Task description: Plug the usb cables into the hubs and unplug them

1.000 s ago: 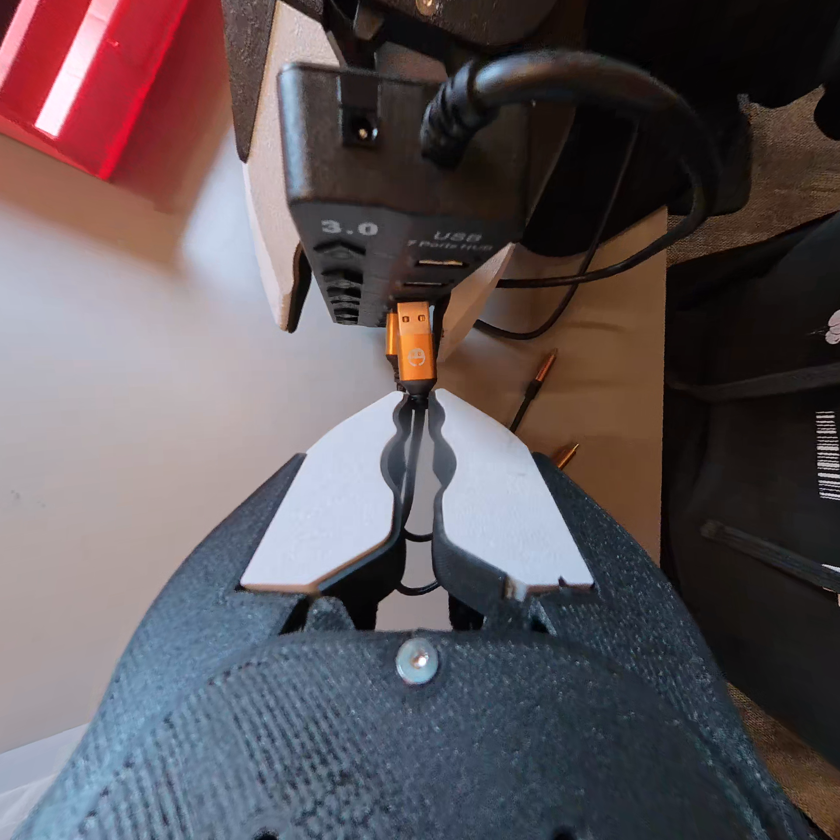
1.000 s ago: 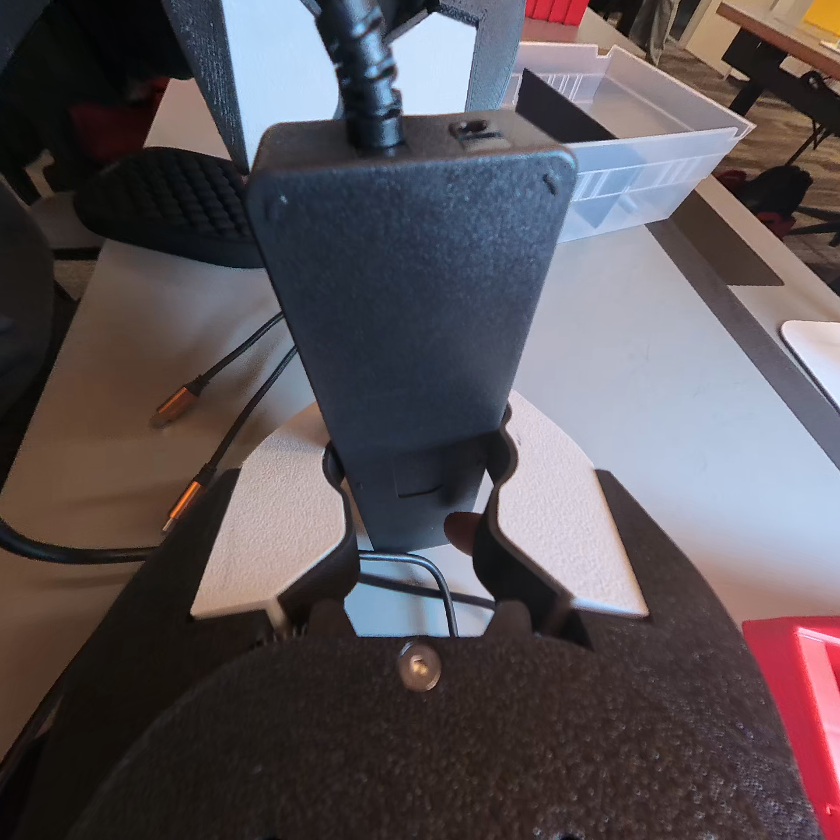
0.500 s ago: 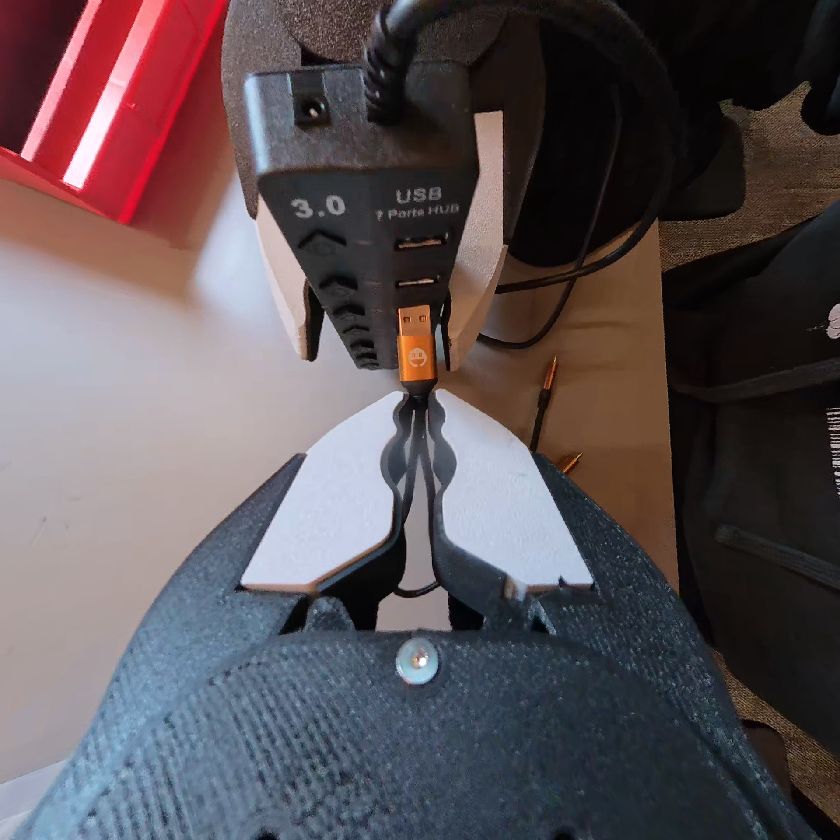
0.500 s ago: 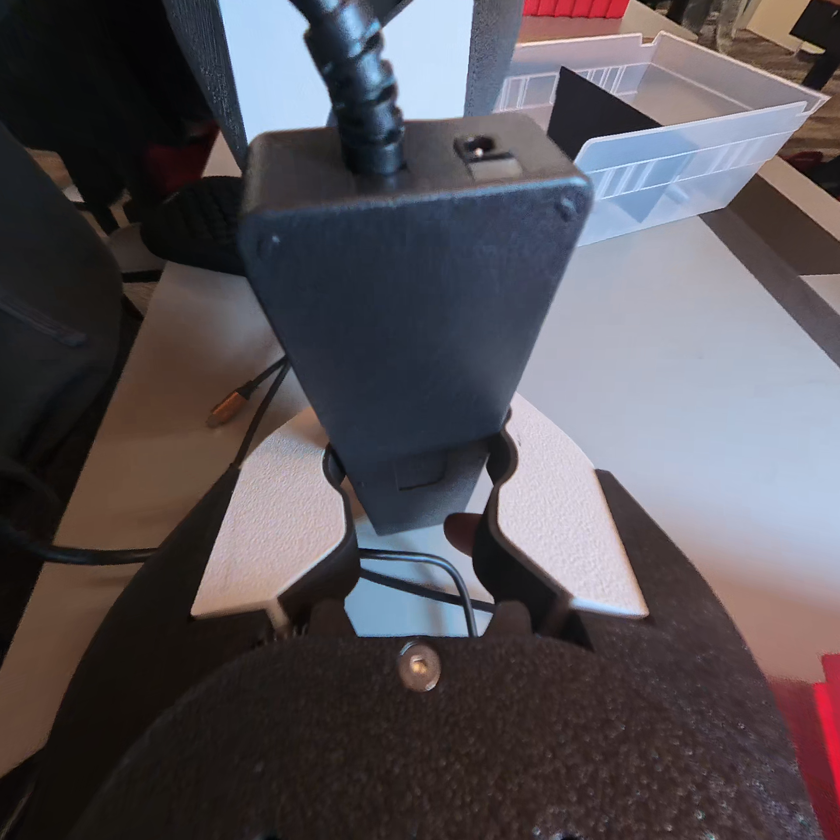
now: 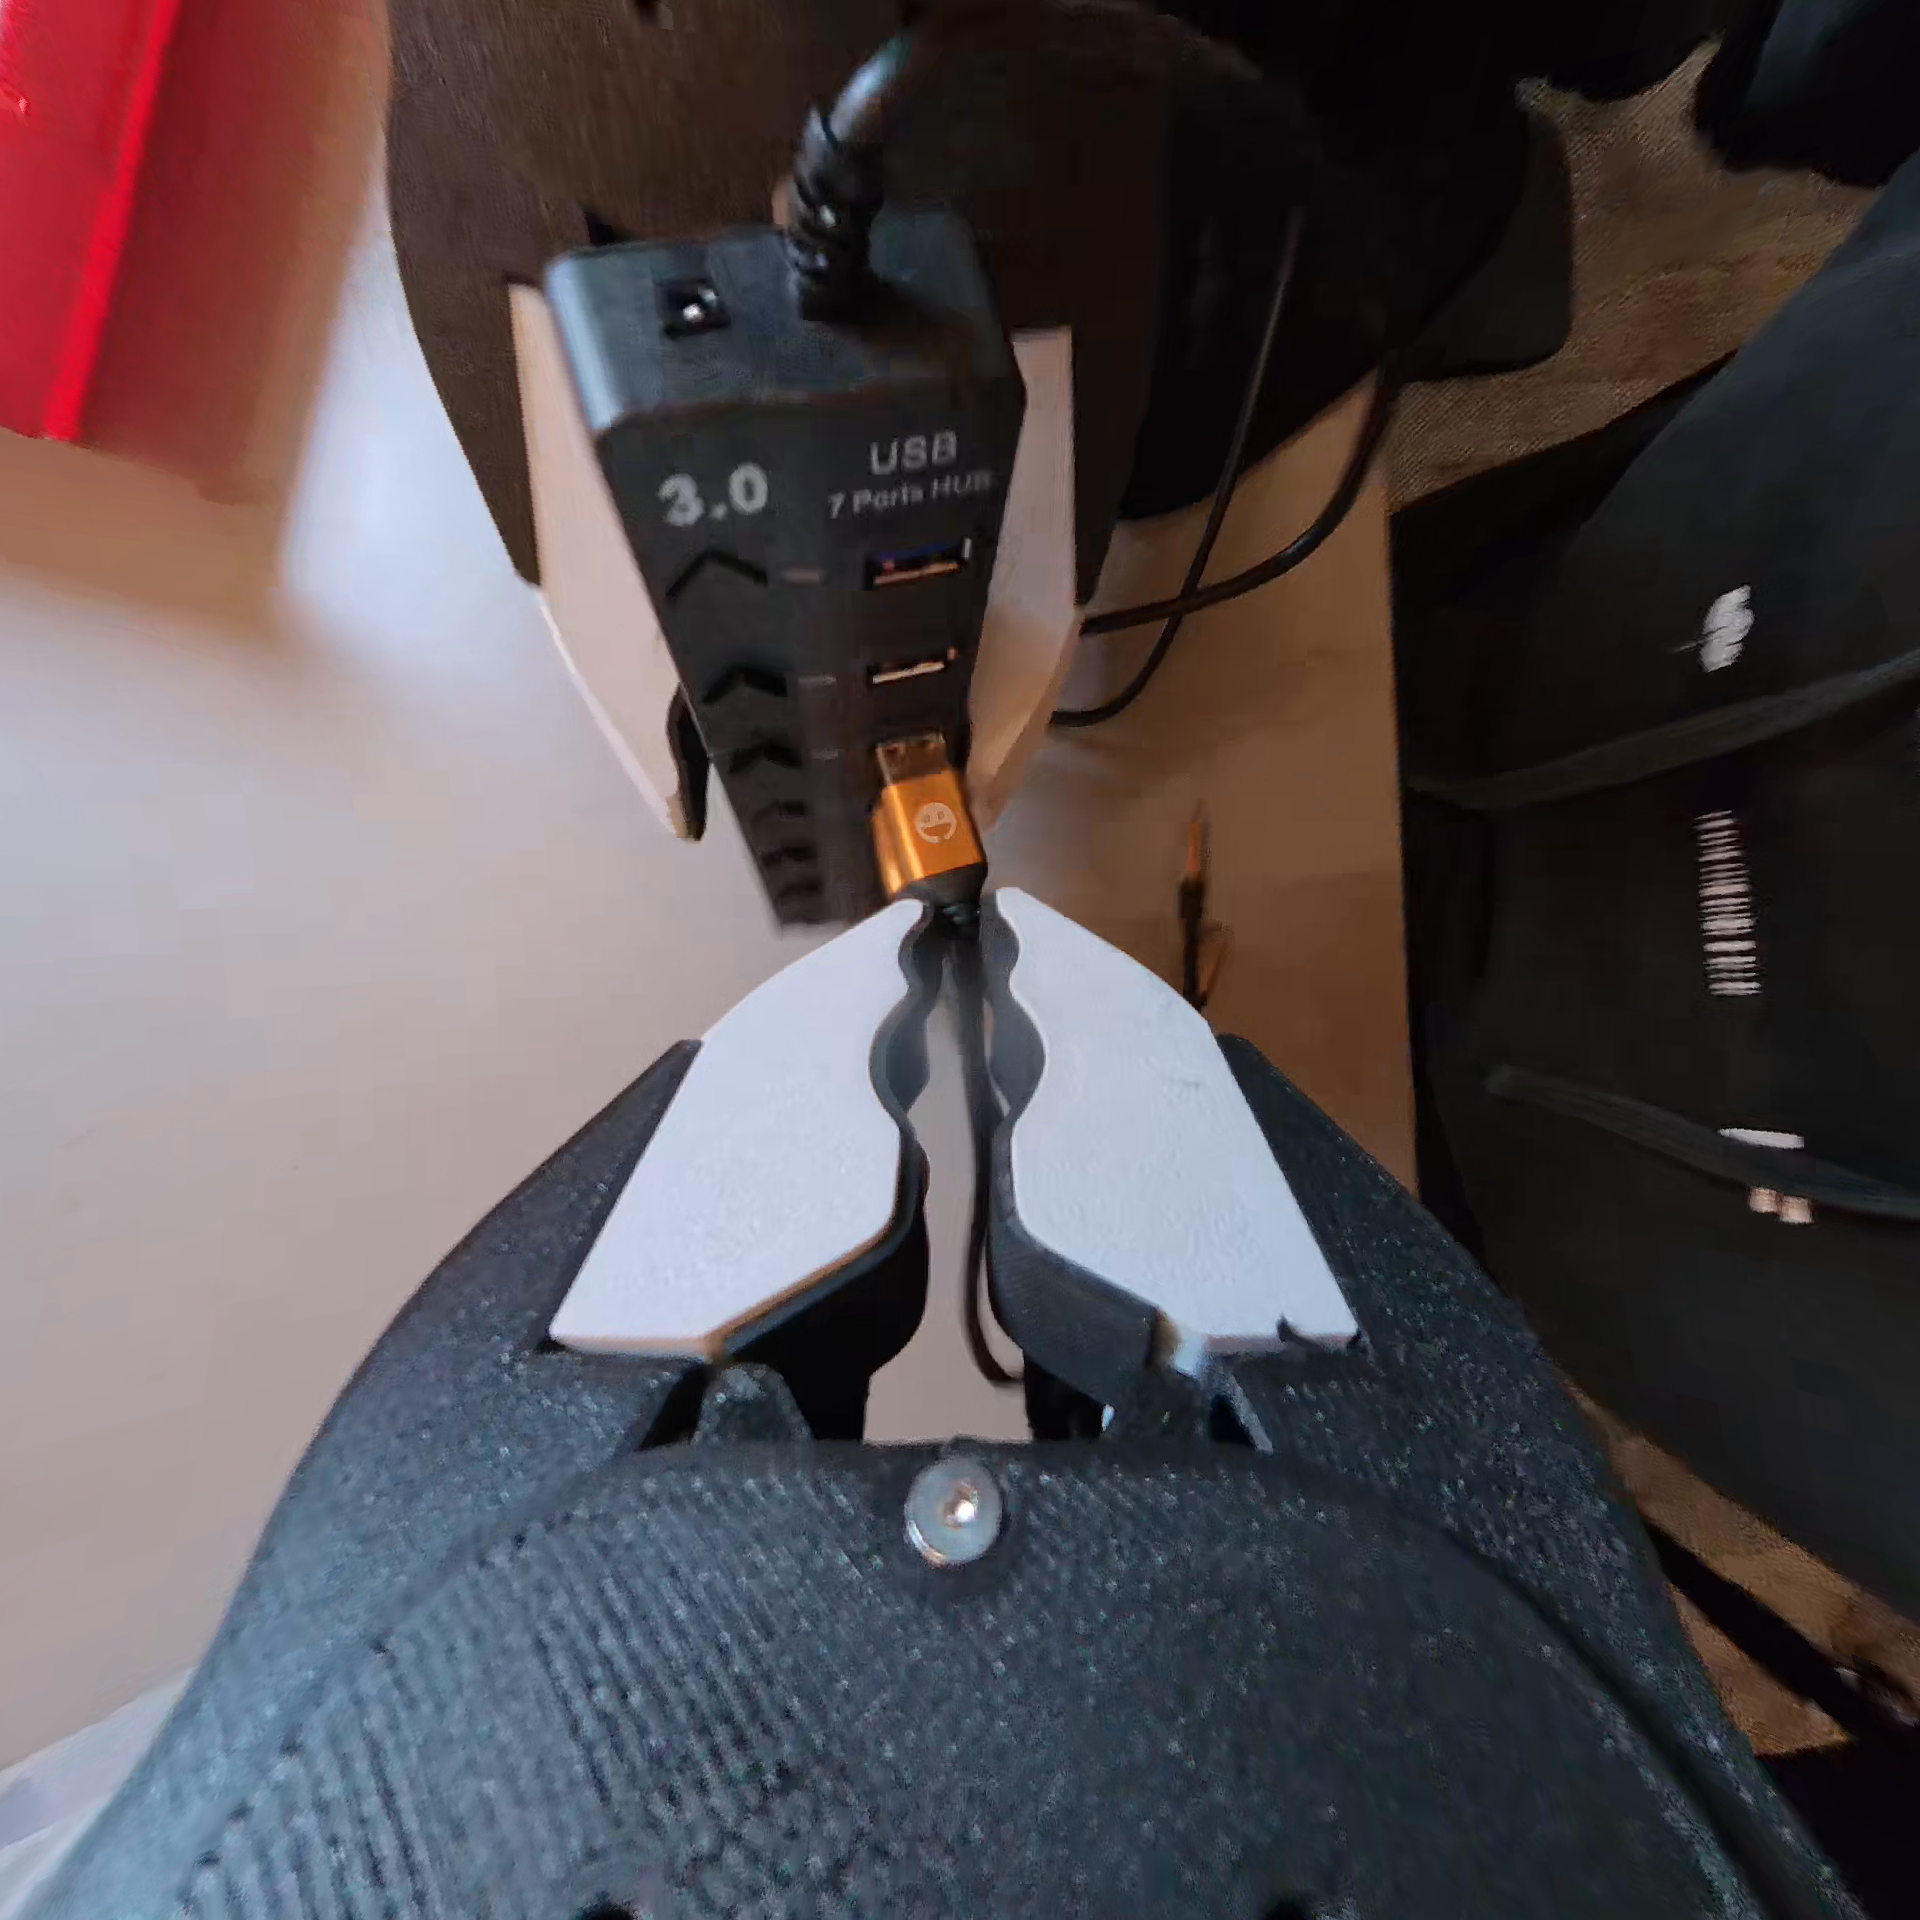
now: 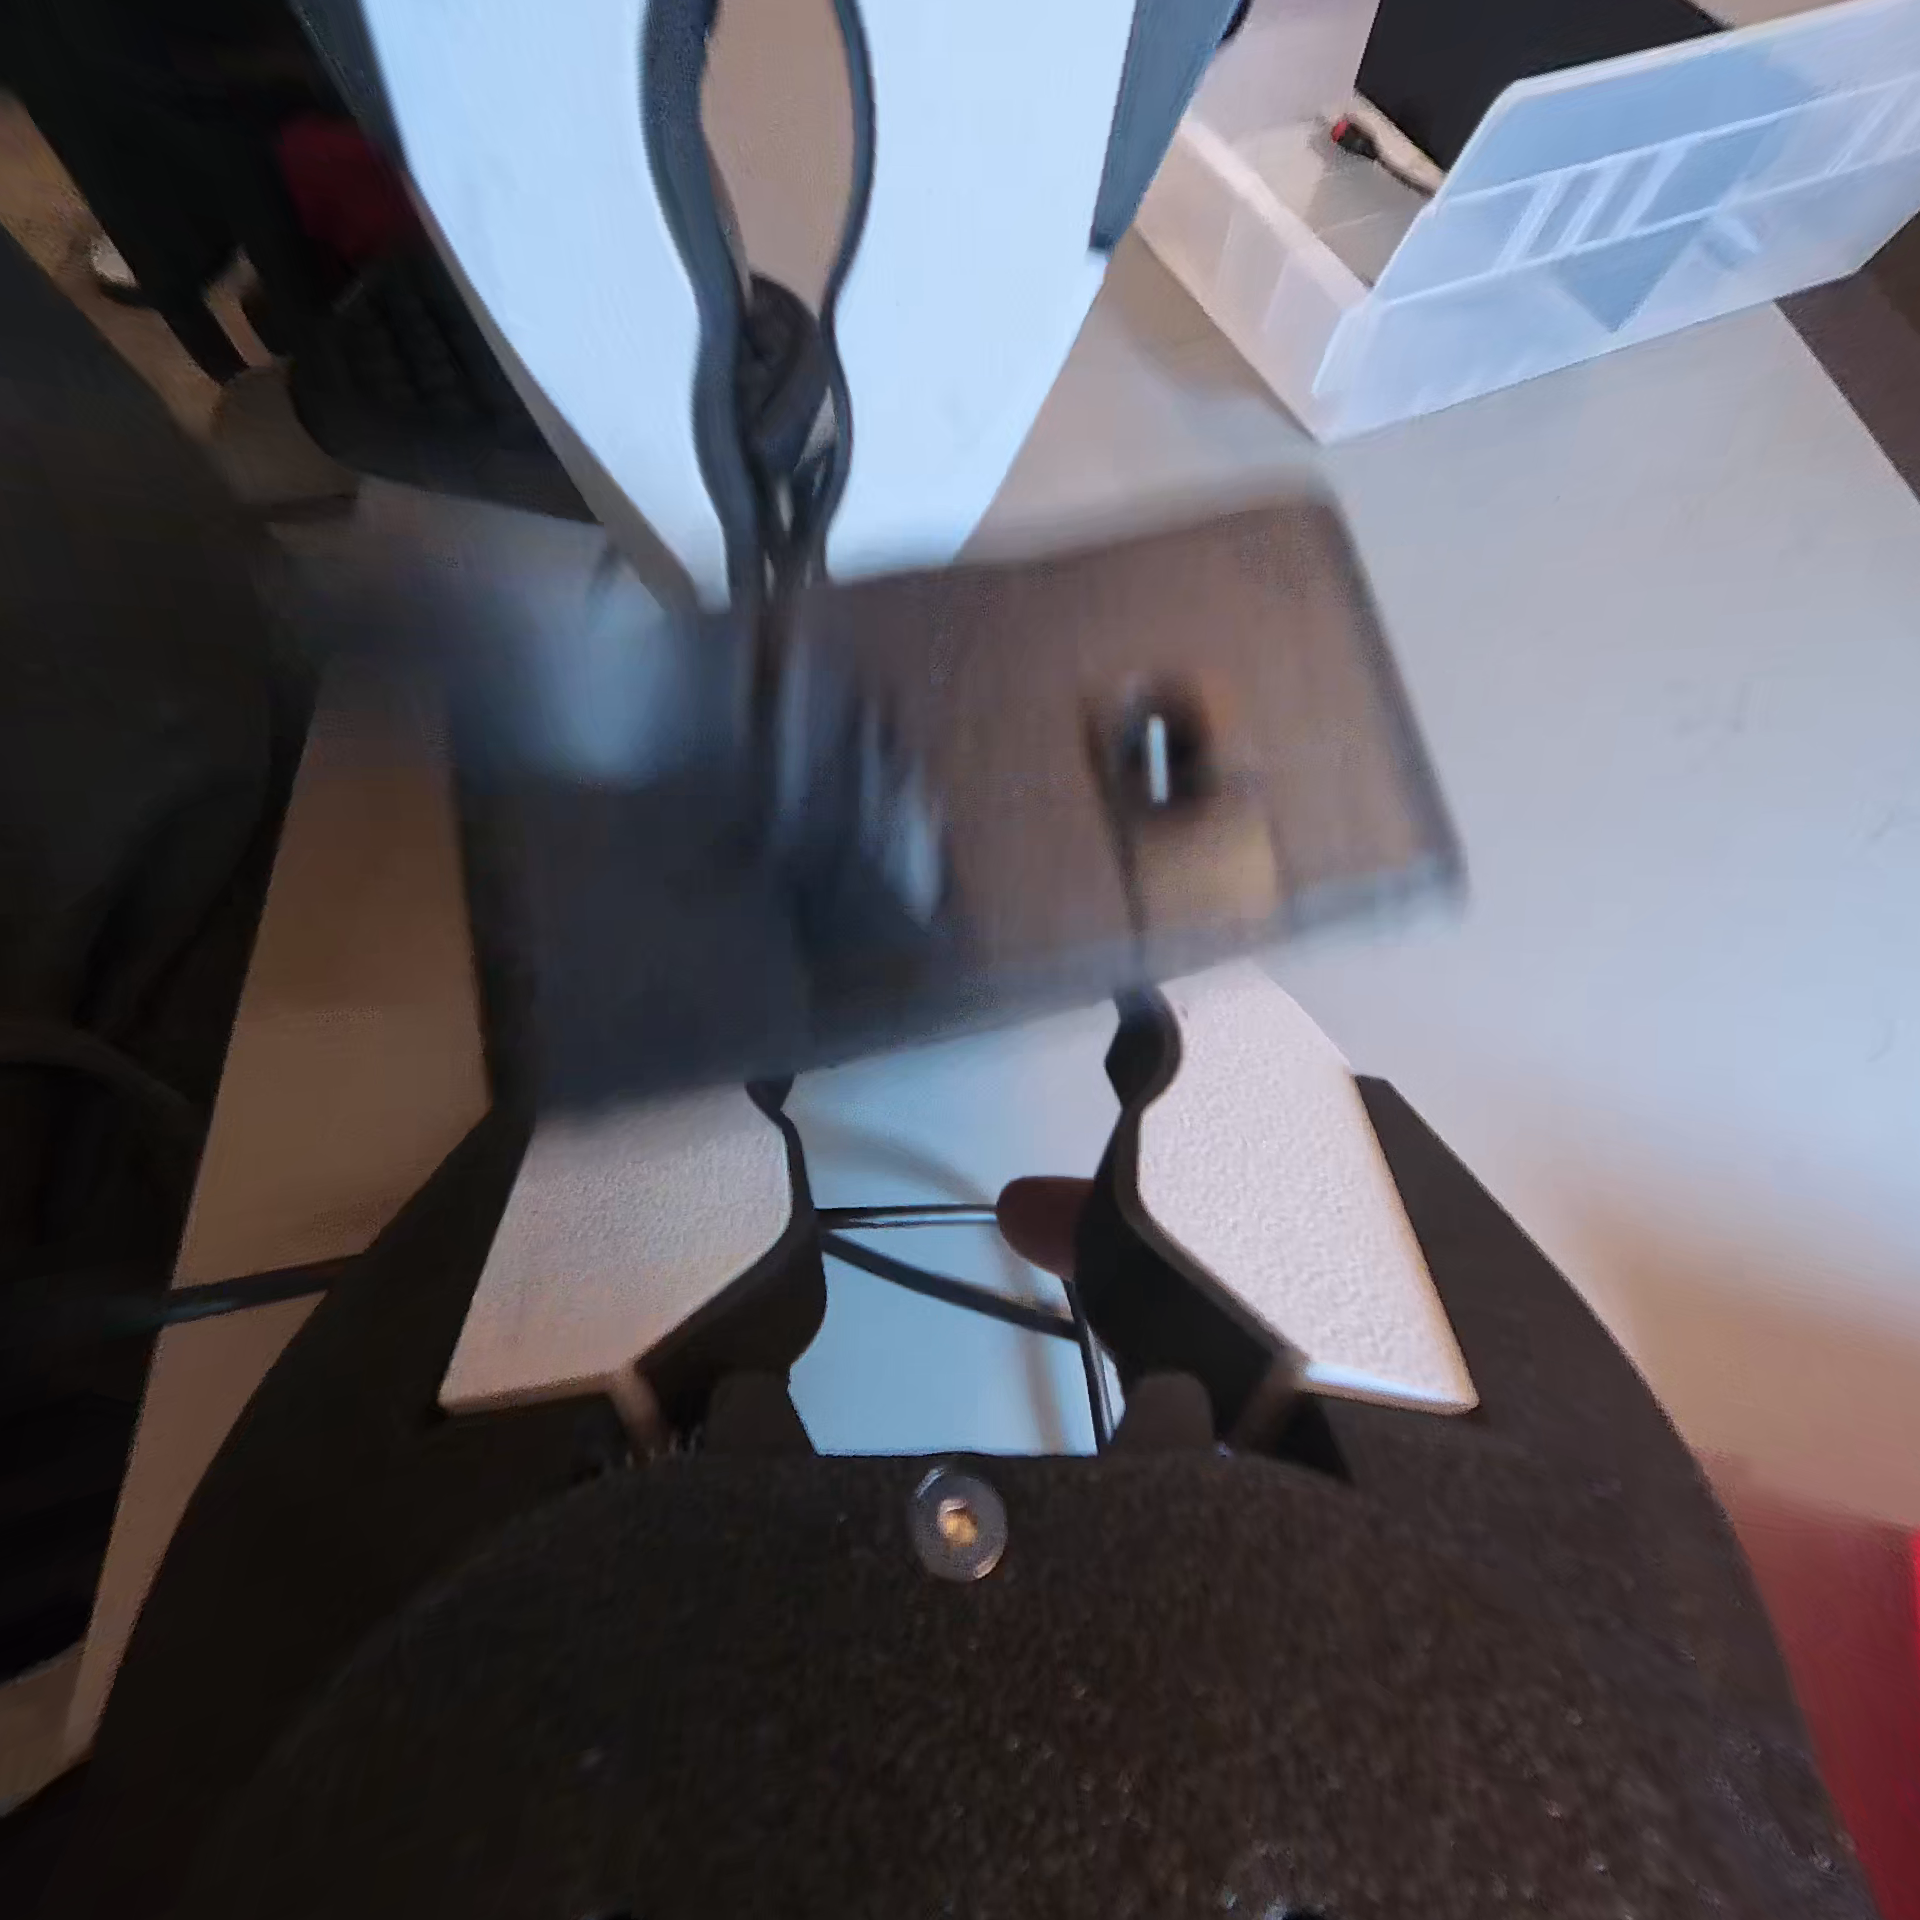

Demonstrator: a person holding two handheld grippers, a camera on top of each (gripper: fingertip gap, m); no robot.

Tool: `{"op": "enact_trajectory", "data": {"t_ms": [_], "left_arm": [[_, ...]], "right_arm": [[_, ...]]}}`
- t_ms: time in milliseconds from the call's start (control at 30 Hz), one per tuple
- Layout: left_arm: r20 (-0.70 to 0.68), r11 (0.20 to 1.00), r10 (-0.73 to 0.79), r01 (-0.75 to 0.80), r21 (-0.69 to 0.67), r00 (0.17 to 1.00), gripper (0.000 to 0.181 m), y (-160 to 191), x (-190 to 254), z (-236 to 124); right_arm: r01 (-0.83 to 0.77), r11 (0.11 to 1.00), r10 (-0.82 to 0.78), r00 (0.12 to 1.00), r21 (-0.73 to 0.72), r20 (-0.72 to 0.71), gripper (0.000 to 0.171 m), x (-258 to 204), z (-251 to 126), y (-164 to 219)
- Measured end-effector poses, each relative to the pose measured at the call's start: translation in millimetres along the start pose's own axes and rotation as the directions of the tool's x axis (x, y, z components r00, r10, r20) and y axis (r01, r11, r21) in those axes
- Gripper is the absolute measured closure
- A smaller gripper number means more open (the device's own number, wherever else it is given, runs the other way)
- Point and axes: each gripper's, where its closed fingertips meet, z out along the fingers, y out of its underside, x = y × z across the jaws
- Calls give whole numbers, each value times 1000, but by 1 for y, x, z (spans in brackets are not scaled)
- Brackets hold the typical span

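Note:
In the left wrist view, my left gripper [image 5: 958, 906] is shut on a thin black cable just behind its orange USB plug [image 5: 925, 840]. The plug is tilted, with its metal tip at the third port down on a black USB hub [image 5: 790, 436]. I cannot tell if the tip is inside the port. My right gripper's white fingers [image 5: 582, 623] clamp the hub from both sides. In the right wrist view, the hub [image 6: 1039, 779] is motion-blurred and tilted across my right gripper [image 6: 956, 997]. My left gripper [image 6: 774, 561] points in from the top.
A red bin [image 5: 73, 208] stands at the far left on the pale table [image 5: 260, 883]. Loose cables with orange tips [image 5: 1195, 847] lie near the table's right edge, with dark fabric [image 5: 1662, 831] beyond it. A clear plastic organiser tray [image 6: 1558, 260] sits at the back right. My right fingertips sit around 5 cm from my left ones.
The hub has tilted and swung, and blurs in the right wrist view. The two grippers have come closer. The orange plug now leans with its tip at the third port.

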Motion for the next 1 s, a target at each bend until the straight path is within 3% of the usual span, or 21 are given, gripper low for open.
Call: {"op": "enact_trajectory", "data": {"t_ms": [33, 200, 367, 500, 700, 833, 1000], "left_arm": [[-35, 999, -21, 23, 48, 999, 175, -8, 3, -4], [-22, 999, -16, 15, -29, 1000, 175, 5, 3, 4], [-30, 998, -39, 41, 55, 999, 175, 4, 4, 9], [-102, 968, -51, 74, 240, 993, 174, -1, 10, 1], [-58, 796, -61, 84, 600, 996, 145, -1, -14, -41], [-381, 652, 18, 278, 705, 925, 135, 6, -2, -24], [-392, 697, 189, 158, 699, 901, 123, -21, 35, 8]], "right_arm": [[8, 1000, -8, 1000, -5, -1, 110, -1, 2, 0], [10, 1000, -10, 1000, -24, 9, 112, -5, 7, -1], [20, 1000, -20, 1000, -23, 5, 113, -5, 10, 1], [14, 1000, -14, 999, 17, 32, 113, -11, 6, -5], [17, 928, -91, 979, 373, 181, 112, -35, -33, -56], [-22, 831, -136, 961, 556, 241, 112, -46, -58, -86], [-69, 790, -128, 953, 610, 274, 113, -47, -57, -103]]}}
